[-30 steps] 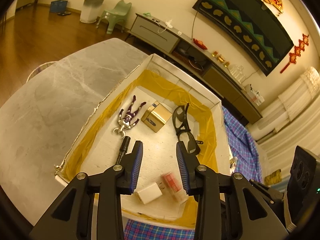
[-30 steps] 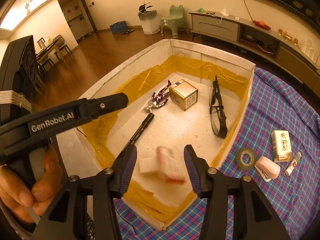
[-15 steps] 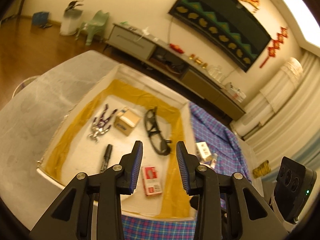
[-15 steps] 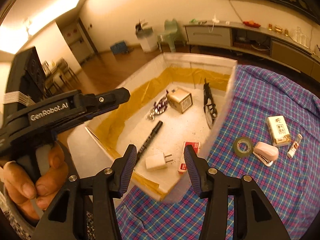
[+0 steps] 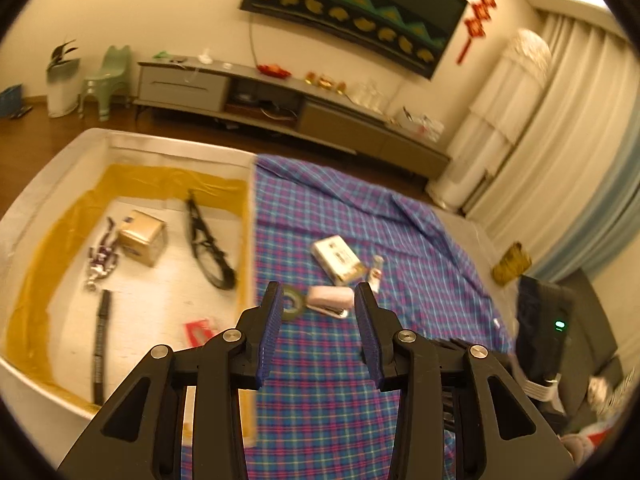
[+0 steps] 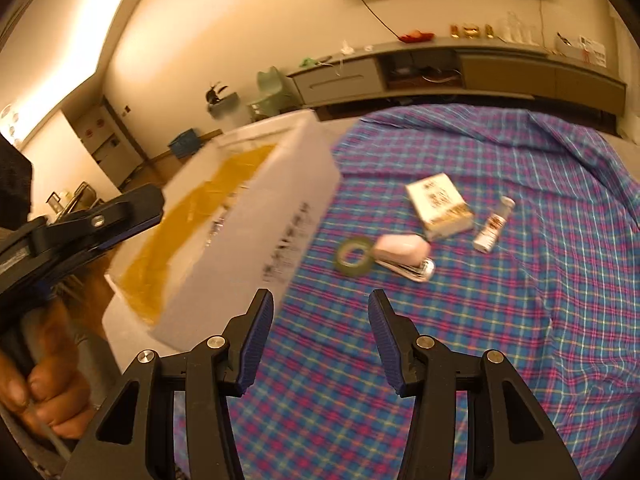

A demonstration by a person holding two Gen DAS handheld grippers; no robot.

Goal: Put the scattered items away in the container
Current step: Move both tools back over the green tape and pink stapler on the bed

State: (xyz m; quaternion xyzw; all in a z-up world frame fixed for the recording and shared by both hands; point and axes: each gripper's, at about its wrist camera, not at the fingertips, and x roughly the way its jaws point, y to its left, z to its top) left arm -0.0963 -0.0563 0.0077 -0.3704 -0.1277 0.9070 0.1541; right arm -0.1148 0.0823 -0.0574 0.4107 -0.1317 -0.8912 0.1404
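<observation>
Left wrist view: the left claw (image 5: 316, 312) hangs above the blue-and-pink checked cloth (image 5: 400, 240), its two black fingers with ribbed blue pads spread apart and holding nothing. Between the fingertips, further off, lie a dull green ring of tape (image 5: 294, 306) and a rounded pink stapler (image 5: 332, 300) with a metal underside, touching each other. Beyond them sit a flat white-and-gold carton (image 5: 338, 256) and a small white tube (image 5: 376, 268). To the left stands the white foam box lined with yellow tape (image 5: 244, 216). Inside it lie black-framed glasses (image 5: 208, 240), a gold cardboard cube (image 5: 142, 236), a purple-and-silver toy figure (image 5: 100, 258), a slim black marker (image 5: 100, 344) and a flat red packet (image 5: 198, 330), blurred.

From the right wrist, the right claw (image 6: 321, 320) is likewise spread wide and empty, held low over the cloth (image 6: 480, 320), beside the box's printed outer wall (image 6: 260, 236). The tape ring (image 6: 354, 256), stapler (image 6: 402, 250), carton (image 6: 438, 204) and tube (image 6: 494, 226) lie ahead on the cloth, outside the box. At far left a bare hand (image 6: 36, 392) grips the other tool's handle.
</observation>
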